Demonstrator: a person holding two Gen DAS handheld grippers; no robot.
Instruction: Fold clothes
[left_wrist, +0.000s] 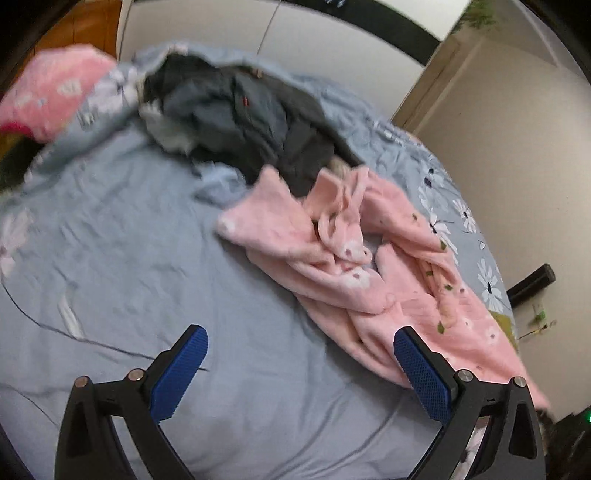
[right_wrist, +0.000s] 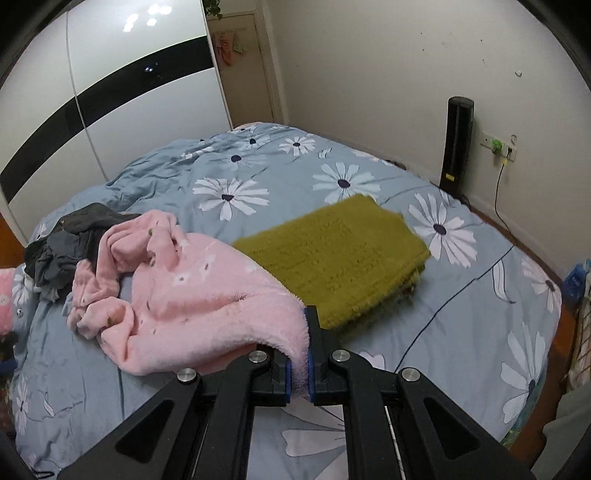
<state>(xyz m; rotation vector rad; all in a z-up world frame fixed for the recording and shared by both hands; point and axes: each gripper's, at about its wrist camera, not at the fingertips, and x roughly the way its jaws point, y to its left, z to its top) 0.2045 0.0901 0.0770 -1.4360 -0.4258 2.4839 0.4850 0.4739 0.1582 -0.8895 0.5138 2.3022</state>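
Note:
A crumpled pink fleece garment (left_wrist: 351, 258) with small flower prints lies on the blue daisy-print bed cover (left_wrist: 129, 240). My left gripper (left_wrist: 301, 350) is open and empty, just above the cover, its right finger next to the garment's near edge. In the right wrist view my right gripper (right_wrist: 300, 354) is shut on one edge of the pink garment (right_wrist: 192, 291), which trails away to the left. A folded olive-green garment (right_wrist: 340, 251) lies on the bed just behind it.
A pile of dark grey clothes (left_wrist: 243, 114) sits at the far side of the bed, also in the right wrist view (right_wrist: 70, 240). A pink pillow (left_wrist: 55, 92) lies far left. A black tower fan (right_wrist: 458, 144) stands by the wall beside a white wardrobe (right_wrist: 110, 92).

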